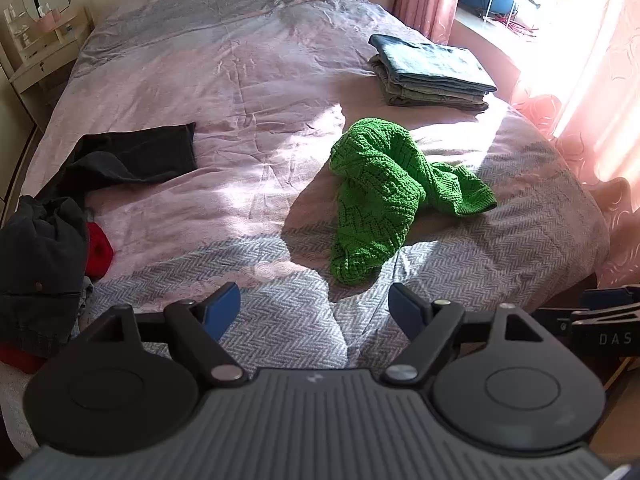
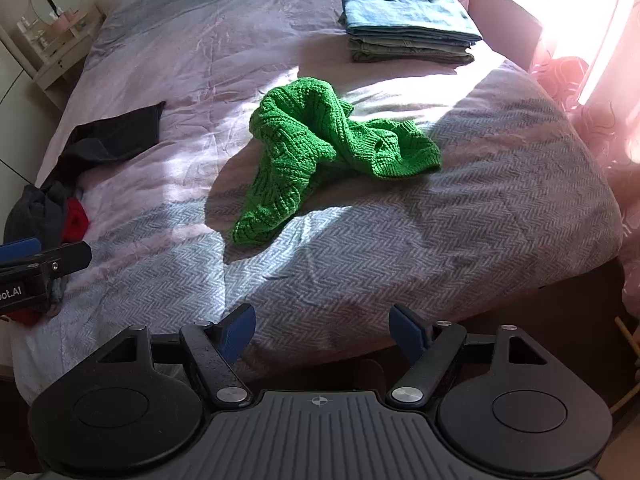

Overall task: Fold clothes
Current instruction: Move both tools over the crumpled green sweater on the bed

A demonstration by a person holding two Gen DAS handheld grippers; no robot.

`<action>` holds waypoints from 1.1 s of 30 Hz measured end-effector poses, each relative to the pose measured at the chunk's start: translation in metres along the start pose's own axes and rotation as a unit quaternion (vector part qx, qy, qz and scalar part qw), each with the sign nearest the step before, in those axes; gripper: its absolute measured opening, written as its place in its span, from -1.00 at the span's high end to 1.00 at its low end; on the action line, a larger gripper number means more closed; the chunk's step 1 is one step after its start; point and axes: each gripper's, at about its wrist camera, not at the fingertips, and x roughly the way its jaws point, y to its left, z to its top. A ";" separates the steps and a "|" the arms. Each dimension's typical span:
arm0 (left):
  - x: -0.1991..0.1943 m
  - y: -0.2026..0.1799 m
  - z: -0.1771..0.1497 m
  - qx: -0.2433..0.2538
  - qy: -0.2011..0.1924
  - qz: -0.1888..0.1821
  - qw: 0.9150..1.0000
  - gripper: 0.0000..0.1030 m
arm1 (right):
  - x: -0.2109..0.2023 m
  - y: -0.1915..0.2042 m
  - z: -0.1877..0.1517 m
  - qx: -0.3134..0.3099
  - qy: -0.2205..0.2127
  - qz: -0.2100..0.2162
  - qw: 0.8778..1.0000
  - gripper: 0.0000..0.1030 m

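Both grippers' jaws apart, empty; green knit sweater [image 2: 320,148] crumpled, unfolded on bed [image 2: 480,232].

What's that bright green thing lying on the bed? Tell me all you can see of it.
The green sweater is a chunky knit with an openwork zigzag pattern and ribbed edges. It lies crumpled and unfolded, twisted into a rough V, on the bed cover, partly in sunlight. Nothing but the cover touches it; both grippers are well short of it.

One green sweater [image 1: 384,192], one folded stack [image 1: 432,72], one dark unfolded heap [image 1: 44,264], two grippers.
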 end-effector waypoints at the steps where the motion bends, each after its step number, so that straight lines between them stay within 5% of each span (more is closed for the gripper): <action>1: 0.000 0.001 0.000 0.001 0.000 -0.001 1.000 -0.52 | -0.001 0.002 -0.001 -0.001 -0.002 -0.001 1.000 -0.49; 20: 0.029 -0.023 0.015 0.012 0.016 -0.006 1.000 -0.52 | 0.007 -0.029 0.012 0.027 0.002 -0.013 1.000 -0.49; 33: 0.074 -0.074 0.067 -0.025 0.037 0.032 0.998 -0.52 | 0.036 -0.099 0.082 0.011 0.023 0.007 1.000 -0.50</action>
